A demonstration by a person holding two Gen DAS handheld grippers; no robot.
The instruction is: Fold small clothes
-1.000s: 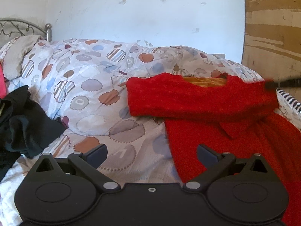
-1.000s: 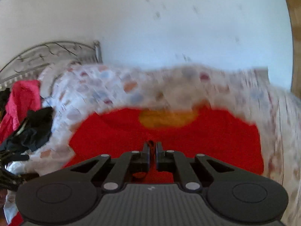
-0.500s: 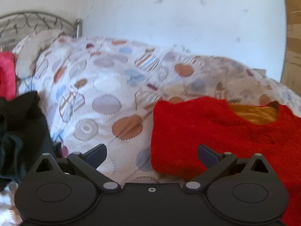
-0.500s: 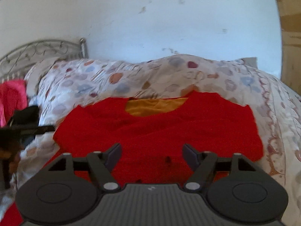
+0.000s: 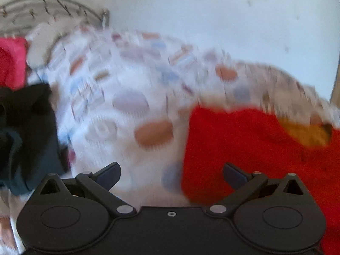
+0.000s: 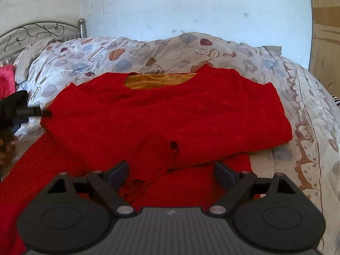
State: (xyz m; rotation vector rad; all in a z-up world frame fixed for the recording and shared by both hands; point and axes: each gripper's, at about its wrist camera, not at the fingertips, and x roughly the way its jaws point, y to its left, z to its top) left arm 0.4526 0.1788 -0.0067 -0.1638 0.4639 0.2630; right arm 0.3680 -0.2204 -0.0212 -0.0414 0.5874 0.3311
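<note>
Lying flat, red garment (image 6: 191, 114) points neckline toward wall (image 6: 191, 6).

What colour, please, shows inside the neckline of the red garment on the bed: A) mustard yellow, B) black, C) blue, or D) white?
A: in the right wrist view a mustard yellow lining shows in the neck opening of the red garment; the left wrist view shows the same patch, though blurred.
</note>
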